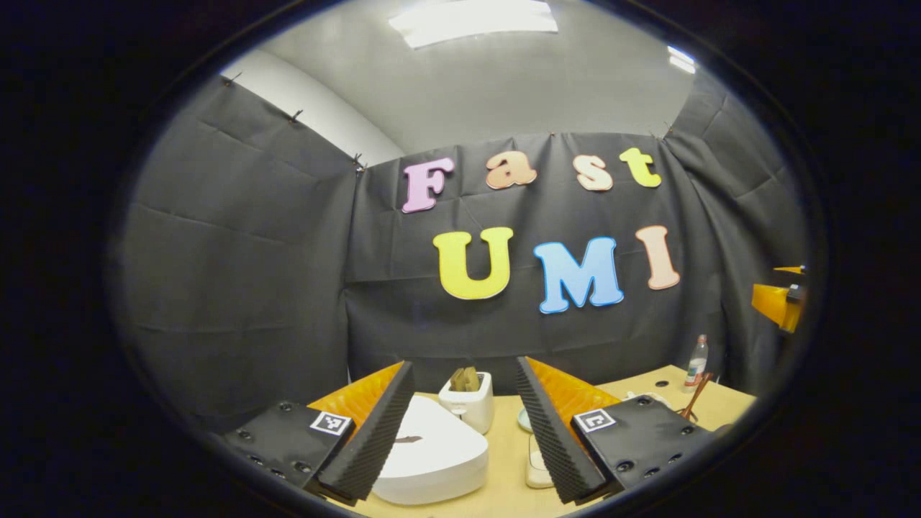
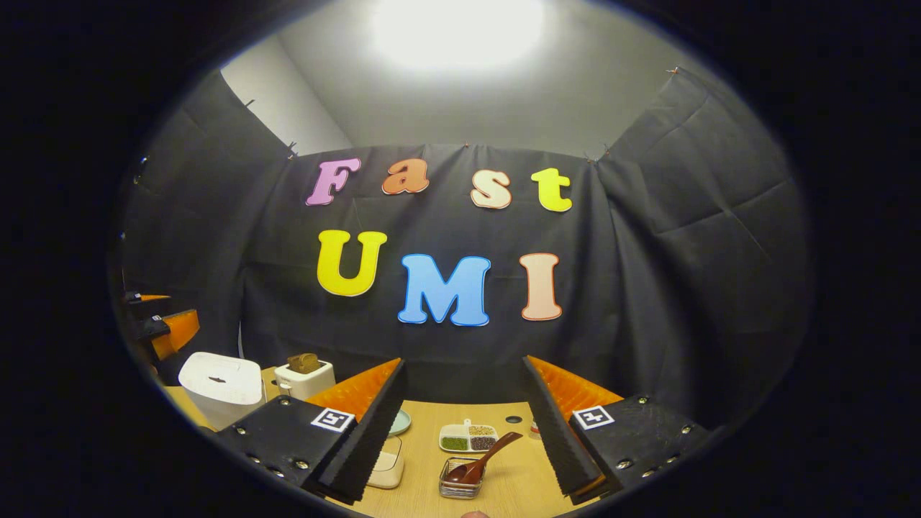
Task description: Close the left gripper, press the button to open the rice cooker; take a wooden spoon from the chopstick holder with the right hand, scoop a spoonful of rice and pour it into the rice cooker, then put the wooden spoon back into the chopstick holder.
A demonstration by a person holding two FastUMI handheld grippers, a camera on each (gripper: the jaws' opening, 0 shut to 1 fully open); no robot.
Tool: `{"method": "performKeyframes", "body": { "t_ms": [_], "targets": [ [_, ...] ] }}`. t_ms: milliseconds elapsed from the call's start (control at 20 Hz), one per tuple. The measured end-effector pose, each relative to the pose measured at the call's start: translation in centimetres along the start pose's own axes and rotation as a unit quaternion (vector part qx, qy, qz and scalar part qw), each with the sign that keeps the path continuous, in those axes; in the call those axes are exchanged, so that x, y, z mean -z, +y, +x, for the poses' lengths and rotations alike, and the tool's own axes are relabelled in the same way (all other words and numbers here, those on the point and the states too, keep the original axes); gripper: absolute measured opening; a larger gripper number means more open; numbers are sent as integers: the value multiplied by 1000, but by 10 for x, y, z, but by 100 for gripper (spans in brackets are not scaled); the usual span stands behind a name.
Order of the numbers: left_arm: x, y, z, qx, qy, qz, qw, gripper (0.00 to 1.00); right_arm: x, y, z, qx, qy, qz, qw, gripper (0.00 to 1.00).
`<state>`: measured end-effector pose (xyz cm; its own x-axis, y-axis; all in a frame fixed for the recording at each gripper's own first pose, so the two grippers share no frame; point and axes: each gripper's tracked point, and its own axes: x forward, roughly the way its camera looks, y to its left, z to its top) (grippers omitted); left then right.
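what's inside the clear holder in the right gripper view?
A wooden spoon stands in the clear holder, bowl down, handle leaning up to the right. The holder's floor under the bowl is covered.

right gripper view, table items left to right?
rice cooker → toaster → divided dish of grains with the wooden spoon in its holder just in front.

White rice cooker (image 1: 430,450) at six o'clock on a tan table (image 1: 504,460); spoon (image 2: 483,458) reddish-brown, perhaps darker.
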<state>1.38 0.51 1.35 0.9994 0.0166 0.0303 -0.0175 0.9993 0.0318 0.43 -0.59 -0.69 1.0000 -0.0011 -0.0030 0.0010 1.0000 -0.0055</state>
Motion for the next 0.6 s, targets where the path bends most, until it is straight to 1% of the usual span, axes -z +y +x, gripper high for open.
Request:
{"method": "performKeyframes", "body": {
  "t_ms": [250, 350, 400, 450, 500, 550, 600],
  "targets": [
    [-1, 12, 4, -12, -4, 1, 1000, 61, -1, 1, 1, 2, -2, 0, 1000, 95],
    [2, 16, 8, -14, 1, 0, 1000, 43, 0, 2, 2, 2, -1, 0, 1000, 95],
    [7, 19, 18, -21, 5, 0, 1000, 35, 1, 2, 2, 2, -1, 0, 1000, 95],
    [10, 29, 16, -32, 9, -3, 999, 26, 1, 3, 3, 1, -1, -1, 1000, 95],
    [13, 35, 20, -36, 15, -8, 999, 1, 1, 4, 3, 2, 0, -1, 1000, 95],
    [18, 44, 23, -46, 20, -12, 999, 13, 1, 4, 3, 2, 0, -2, 1000, 95],
    [19, 52, 22, -59, 24, -14, 998, 11, 1, 4, 4, 3, 0, -3, 1000, 95]
  ]
}}
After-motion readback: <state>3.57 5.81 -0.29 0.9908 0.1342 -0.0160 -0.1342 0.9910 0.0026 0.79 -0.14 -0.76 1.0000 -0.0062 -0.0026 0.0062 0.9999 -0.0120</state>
